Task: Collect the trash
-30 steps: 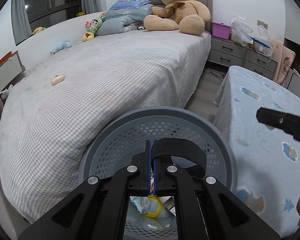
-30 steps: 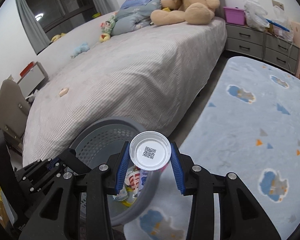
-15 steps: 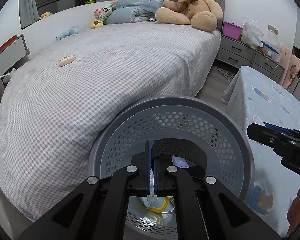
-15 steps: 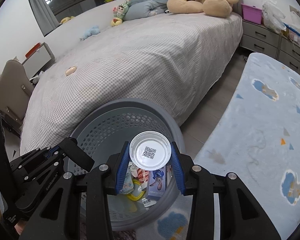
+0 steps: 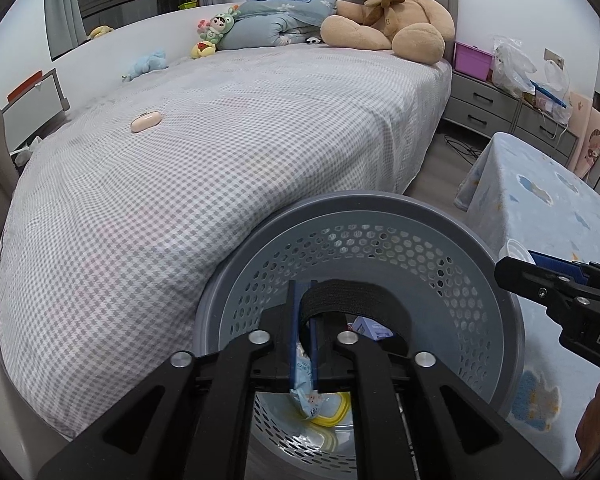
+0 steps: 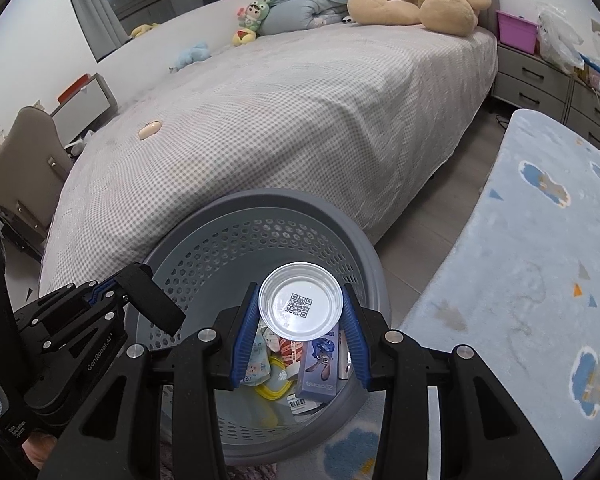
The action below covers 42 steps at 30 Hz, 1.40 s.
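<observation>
A grey perforated basket [image 5: 380, 200] [image 6: 284, 196] stands on the floor against the bed, with wrappers, a yellow ring [image 6: 276, 390] and a blue carton [image 6: 318, 364] inside. My left gripper [image 5: 302, 288] [image 6: 140, 292] hangs over the basket. Its jaws are opening, with a narrow gap and a light blue wrapper [image 5: 305, 380] hanging loose between the pads. My right gripper [image 6: 300, 292] [image 5: 516, 268] holds a small cup with a foil lid and QR code [image 6: 300, 306] over the basket's right side. Its pads still touch the cup as the jaws begin opening.
A checked bed [image 5: 240, 140] fills the left, with a teddy bear [image 5: 388, 12], soft toys and a small pink object [image 5: 146, 123] on it. A blue patterned rug [image 6: 540, 260] lies right of the basket. Grey drawers [image 5: 500, 112] stand behind, and a chair [image 6: 24, 148] at far left.
Both grippers have come forward and down over the basket, which looks larger now. The left jaws have parted a little around the wrapper. The cup stays between the right pads.
</observation>
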Available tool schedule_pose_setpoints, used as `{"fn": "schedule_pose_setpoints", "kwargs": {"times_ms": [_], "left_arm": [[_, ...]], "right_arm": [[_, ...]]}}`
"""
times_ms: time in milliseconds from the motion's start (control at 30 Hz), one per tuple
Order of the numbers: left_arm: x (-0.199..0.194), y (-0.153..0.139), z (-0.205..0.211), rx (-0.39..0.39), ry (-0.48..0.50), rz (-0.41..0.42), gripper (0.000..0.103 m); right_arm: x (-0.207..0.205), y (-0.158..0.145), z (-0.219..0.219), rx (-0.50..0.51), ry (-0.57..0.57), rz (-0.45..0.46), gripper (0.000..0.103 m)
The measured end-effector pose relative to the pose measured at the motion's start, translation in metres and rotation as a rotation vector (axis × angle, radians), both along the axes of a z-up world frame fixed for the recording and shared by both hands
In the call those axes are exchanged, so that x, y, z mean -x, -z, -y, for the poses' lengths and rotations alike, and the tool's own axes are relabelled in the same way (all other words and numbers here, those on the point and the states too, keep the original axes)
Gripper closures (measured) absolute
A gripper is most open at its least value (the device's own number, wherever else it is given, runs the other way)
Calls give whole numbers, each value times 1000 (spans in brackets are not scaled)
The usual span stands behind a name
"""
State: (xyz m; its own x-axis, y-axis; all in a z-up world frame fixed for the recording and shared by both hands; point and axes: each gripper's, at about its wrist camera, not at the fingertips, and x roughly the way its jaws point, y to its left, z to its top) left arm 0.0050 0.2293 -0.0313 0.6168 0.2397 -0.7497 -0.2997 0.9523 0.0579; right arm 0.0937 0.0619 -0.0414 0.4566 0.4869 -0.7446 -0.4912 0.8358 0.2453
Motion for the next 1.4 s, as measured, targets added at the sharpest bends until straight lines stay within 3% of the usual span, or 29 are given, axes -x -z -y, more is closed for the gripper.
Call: {"fn": "schedule_pose_setpoints", "kwargs": {"times_ms": [67, 100, 233, 467, 1000, 1400], "left_arm": [[1, -1, 2, -7, -3, 3, 69], [2, -1, 2, -7, -2, 6, 66], [3, -2, 3, -16, -4, 11, 57], [4, -2, 1, -18, -13, 14, 51], [4, -3, 0, -25, -21, 19, 49], [5, -5, -3, -29, -36, 28, 39]], "right_arm": [[1, -1, 0, -3, 2, 7, 50], [1, -1, 1, -8, 2, 10, 44], [1, -3, 1, -17, 1, 14, 42], [2, -3, 2, -17, 5, 11, 42], [0, -2, 1, -11, 9, 13, 41], [1, 1, 1, 2, 10, 21, 39]]}}
